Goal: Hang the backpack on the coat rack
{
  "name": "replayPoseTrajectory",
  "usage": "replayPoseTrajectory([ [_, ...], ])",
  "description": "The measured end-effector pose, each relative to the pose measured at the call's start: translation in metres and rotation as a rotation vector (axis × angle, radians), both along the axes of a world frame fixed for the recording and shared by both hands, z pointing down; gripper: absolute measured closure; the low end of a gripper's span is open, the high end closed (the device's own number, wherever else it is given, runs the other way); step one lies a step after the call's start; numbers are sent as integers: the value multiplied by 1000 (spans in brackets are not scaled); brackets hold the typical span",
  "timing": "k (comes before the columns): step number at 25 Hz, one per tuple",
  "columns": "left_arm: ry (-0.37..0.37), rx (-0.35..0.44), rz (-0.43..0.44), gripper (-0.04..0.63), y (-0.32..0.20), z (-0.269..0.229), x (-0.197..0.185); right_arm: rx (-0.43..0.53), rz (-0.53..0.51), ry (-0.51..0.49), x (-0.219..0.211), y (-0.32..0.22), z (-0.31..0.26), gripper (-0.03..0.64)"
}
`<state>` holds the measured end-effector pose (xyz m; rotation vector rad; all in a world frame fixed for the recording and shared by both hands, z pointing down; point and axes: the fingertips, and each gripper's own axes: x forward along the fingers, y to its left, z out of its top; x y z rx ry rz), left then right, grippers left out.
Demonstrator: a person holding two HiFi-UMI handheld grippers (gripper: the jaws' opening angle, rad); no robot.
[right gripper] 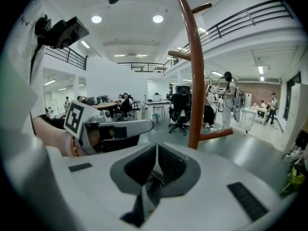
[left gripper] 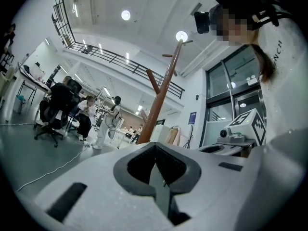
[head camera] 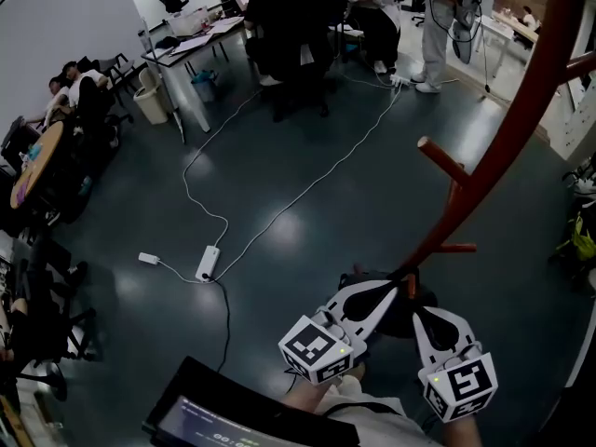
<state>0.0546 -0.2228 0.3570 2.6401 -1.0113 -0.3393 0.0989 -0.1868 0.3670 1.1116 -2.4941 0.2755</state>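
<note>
The red-brown coat rack (head camera: 503, 147) curves down from the upper right to its foot near my grippers, with short pegs (head camera: 442, 161) sticking out. A black backpack (head camera: 371, 285) shows as a dark mass just under both grippers at the pole's base, mostly hidden by them. My left gripper (head camera: 402, 280) and right gripper (head camera: 416, 313) sit side by side with tips almost touching the pole. In the left gripper view the left gripper (left gripper: 155, 150) is shut on a thin grey strap. In the right gripper view the right gripper (right gripper: 156, 153) is shut on a dark strap beside the pole (right gripper: 195, 81).
A white power strip (head camera: 207, 264) and its cables cross the dark floor to my left. Seated people and office chairs (head camera: 289, 35) fill the far side. A round table (head camera: 37, 161) stands at left and a tablet (head camera: 214, 417) lies below me.
</note>
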Motion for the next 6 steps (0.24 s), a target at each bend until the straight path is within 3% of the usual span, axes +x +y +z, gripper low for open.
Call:
replayPoseTrajectory([
  [6, -1, -14, 8, 586, -9, 12, 11, -5, 4, -17, 10, -10, 8, 588],
])
